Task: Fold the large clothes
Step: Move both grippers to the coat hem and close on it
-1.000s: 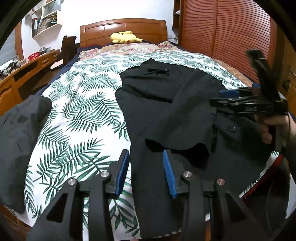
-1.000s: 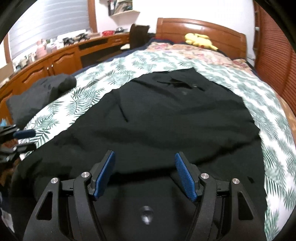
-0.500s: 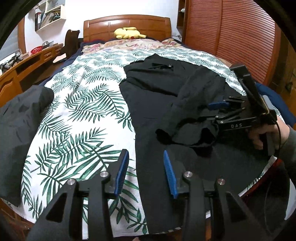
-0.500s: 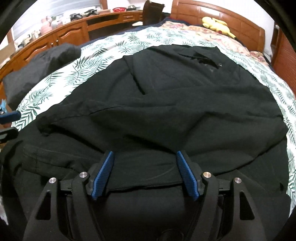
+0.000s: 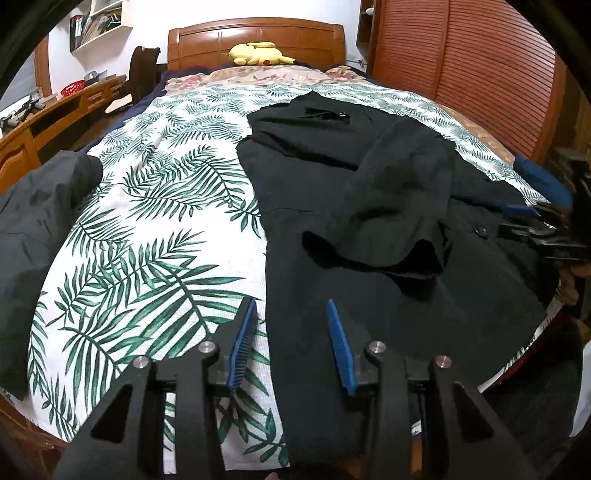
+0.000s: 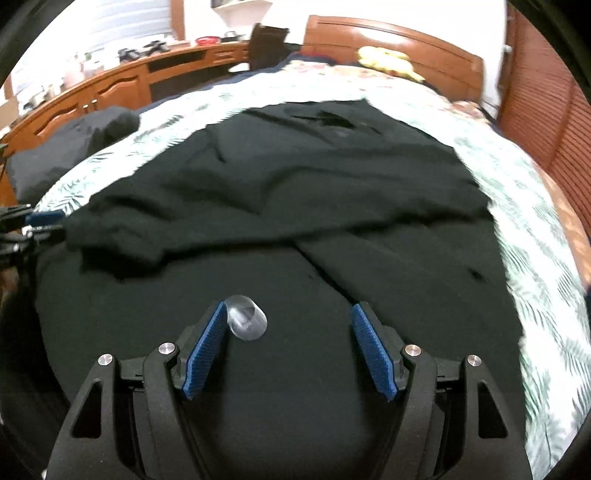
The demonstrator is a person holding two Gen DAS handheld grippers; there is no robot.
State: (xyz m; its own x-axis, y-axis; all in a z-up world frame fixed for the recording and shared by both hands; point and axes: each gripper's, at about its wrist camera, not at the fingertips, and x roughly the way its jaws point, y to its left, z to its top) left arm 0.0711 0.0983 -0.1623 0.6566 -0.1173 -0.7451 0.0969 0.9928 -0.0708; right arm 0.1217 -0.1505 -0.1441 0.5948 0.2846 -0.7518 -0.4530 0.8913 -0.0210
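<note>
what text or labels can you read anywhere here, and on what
No text reads in either view.
Binders on the wall shelf: spines too small to read.
Right gripper body at the frame edge: any marking is too dark and cut off.
Black coat, leaf-print bedspread, yellow plush: no lettering shows.

We saw a black coat [image 5: 369, 177] on a white bedspread [image 5: 155, 229] printed with green palm fronds. Our grippers' pads [image 6: 207, 350] were blue on black frames. The headboard [image 5: 258, 40] was reddish-brown wood, the plush toy [image 5: 255, 53] yellow, another garment [image 5: 33, 214] dark grey.
</note>
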